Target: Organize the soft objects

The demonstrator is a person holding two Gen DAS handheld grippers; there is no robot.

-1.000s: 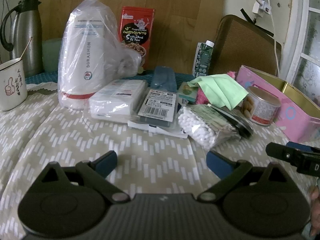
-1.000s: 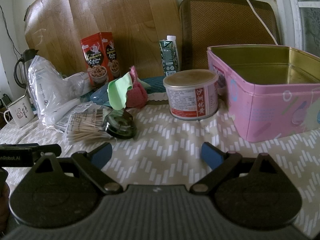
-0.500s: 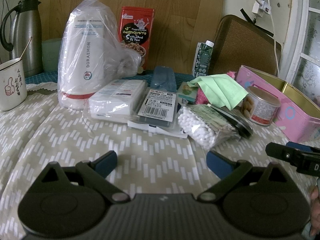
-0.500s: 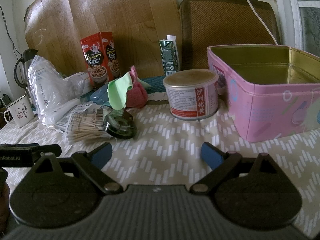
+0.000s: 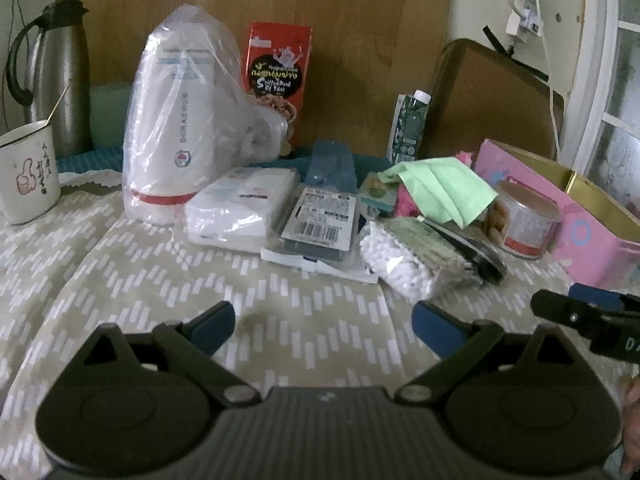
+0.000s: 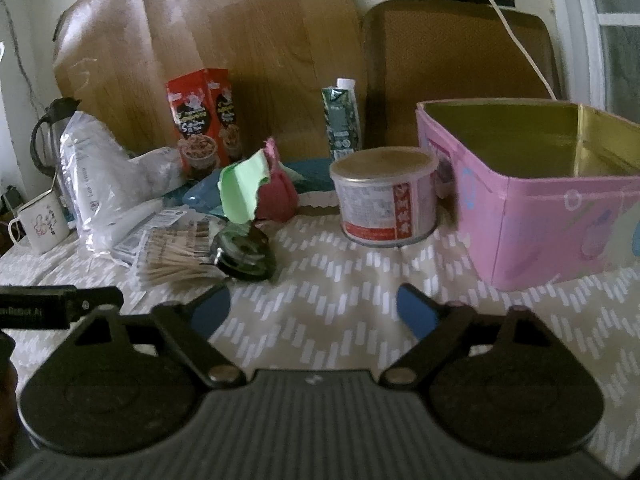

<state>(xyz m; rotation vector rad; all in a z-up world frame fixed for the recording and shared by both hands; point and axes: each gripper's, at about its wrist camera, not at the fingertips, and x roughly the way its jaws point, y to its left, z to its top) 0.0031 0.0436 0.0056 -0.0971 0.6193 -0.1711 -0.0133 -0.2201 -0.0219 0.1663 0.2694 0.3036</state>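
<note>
Crumpled green cloth [image 5: 440, 188] drapes fuzzy pink fabric [image 6: 280, 196]; left gripper [image 5: 324, 322] released, right gripper [image 6: 314, 312] closing, empty.

Pink cloth [image 5: 408, 205]: mostly hidden under my green cloth [image 5: 444, 184]. Pink tin [image 6: 560, 216]: cut by right edge.

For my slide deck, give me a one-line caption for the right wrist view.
Hand-held gripper closing on nothing above the tablecloth, facing a green cloth, food can and open pink tin.
</note>
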